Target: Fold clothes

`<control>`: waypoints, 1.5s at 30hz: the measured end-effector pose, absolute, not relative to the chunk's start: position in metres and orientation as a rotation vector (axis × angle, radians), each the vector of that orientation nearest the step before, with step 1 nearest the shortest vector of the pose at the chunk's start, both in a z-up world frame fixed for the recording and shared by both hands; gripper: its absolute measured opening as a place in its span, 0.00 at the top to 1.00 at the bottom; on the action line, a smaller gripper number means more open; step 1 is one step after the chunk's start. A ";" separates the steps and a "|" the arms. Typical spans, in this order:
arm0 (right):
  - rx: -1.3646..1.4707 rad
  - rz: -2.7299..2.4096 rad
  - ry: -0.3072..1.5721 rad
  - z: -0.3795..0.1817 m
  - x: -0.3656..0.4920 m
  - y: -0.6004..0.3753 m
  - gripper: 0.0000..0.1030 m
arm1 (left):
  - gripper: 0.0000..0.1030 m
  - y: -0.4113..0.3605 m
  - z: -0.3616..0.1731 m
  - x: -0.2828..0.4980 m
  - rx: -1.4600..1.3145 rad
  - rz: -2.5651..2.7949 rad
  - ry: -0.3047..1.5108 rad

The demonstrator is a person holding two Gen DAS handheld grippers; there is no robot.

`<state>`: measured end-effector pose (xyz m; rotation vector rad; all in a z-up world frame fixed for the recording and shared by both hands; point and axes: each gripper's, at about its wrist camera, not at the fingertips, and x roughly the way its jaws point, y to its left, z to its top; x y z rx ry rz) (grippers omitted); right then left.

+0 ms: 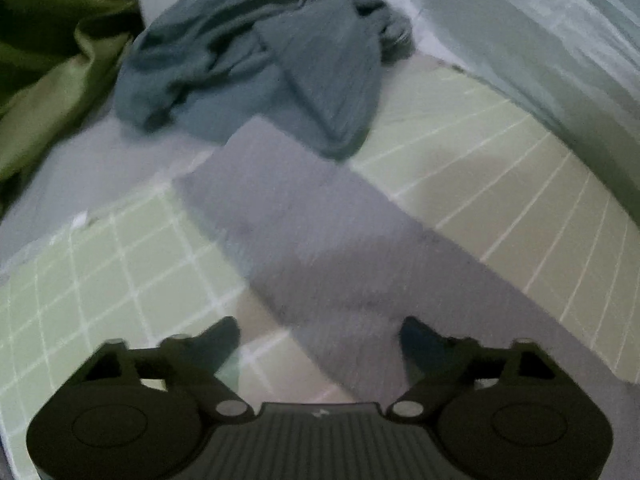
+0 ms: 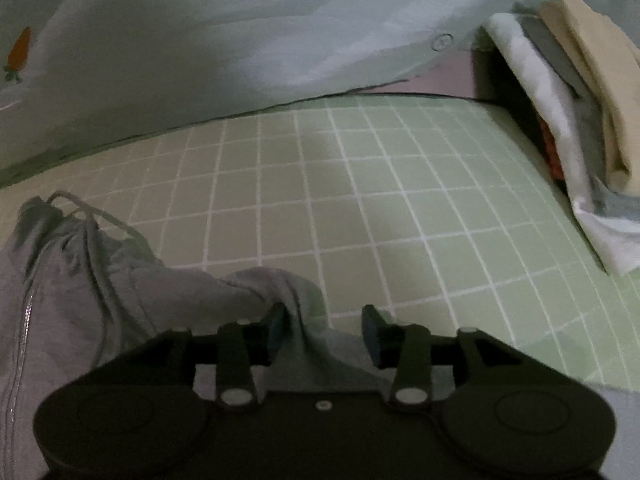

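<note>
The left gripper is held wide open above a grey garment spread on the green checked sheet — nothing is gripped. A crumpled teal garment lies at twelve o'clock. The right gripper is seen half open — a fold of grey drawstring trousers, from nine o'clock, lies loosely between its pads.

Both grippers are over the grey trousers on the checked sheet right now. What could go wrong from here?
1. The right gripper is open with a fold of the grey trousers between its fingers; closing may catch only the top layer.
2. The drawstring lies loose and may snag.
3. The left gripper hangs open above the leg; the teal garment overlaps its far end and may drag along.
</note>
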<state>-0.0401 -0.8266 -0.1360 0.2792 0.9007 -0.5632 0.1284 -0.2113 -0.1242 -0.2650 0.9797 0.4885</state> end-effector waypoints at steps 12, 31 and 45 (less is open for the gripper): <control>0.329 -0.633 0.887 -0.137 -0.038 -0.818 0.35 | 0.94 -0.195 -0.121 0.092 -0.149 0.524 0.978; 0.586 -0.633 0.752 -0.126 -0.032 -0.822 0.20 | 0.18 -0.356 -0.091 0.141 -0.193 0.049 1.058; 0.613 -0.631 0.818 -0.133 -0.008 -0.813 0.30 | 0.07 -0.458 -0.132 0.229 -0.078 0.009 1.179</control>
